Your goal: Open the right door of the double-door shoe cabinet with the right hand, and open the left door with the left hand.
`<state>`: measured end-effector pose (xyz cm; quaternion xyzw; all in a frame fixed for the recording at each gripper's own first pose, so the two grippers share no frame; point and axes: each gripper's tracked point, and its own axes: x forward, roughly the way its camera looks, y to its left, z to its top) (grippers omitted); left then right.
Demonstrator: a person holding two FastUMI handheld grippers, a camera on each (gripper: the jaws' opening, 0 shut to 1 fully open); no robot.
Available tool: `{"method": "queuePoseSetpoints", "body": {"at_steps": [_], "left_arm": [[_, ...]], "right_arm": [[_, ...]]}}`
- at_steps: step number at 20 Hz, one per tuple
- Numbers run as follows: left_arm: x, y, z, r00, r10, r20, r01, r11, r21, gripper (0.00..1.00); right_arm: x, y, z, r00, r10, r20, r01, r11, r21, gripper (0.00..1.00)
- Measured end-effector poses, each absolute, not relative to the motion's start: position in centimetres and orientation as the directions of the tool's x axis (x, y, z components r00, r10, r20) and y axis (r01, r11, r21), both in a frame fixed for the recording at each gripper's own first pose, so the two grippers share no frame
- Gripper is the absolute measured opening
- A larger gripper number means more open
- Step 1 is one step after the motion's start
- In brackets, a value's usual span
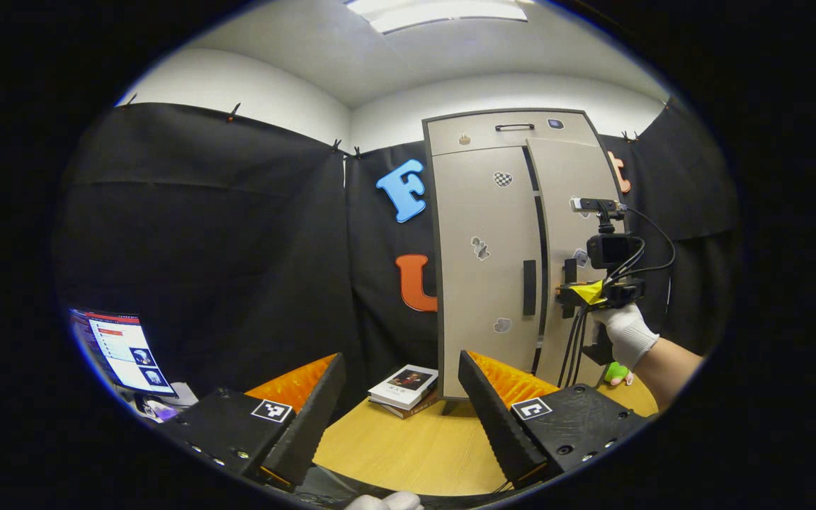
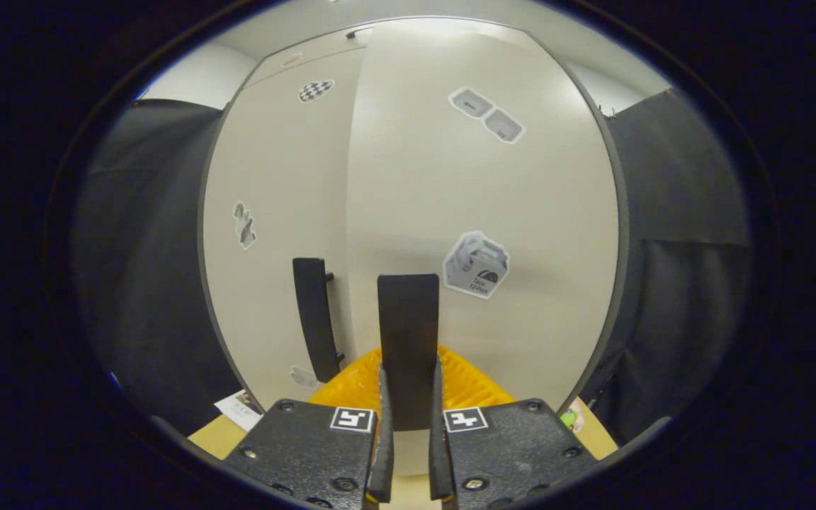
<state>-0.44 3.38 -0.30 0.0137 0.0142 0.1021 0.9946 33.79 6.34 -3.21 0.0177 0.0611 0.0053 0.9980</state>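
The right gripper (image 2: 408, 432) is clamping the right door's handle (image 2: 408, 340), that door (image 1: 574, 234) swinging slightly ajar, while the left gripper (image 1: 397, 418) is hanging open, the left door (image 1: 482, 212) not yet opened.

I see shoe cabinet (image 1: 507, 248) upright at back of table (image 1: 408, 453), before cloth wall | books (image 1: 404, 388) on table, just left of cabinet foot | monitor (image 1: 123, 350) far left | right door (image 2: 479, 212) beside left door (image 2: 273, 234) | right gripper (image 2: 408, 425) on right door handle (image 2: 408, 340), right of left handle (image 2: 314, 319)
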Motion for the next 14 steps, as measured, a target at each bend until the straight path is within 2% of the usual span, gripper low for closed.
{"method": "queuePoseSetpoints", "body": {"at_steps": [14], "left_arm": [[-5.0,1.8,0.5,0.995,0.101,0.000,-0.101,0.995,0.021,0.96]], "right_arm": [[24.8,0.8,-3.6,0.992,-0.046,-0.119,0.049,0.999,0.023,0.20]]}}
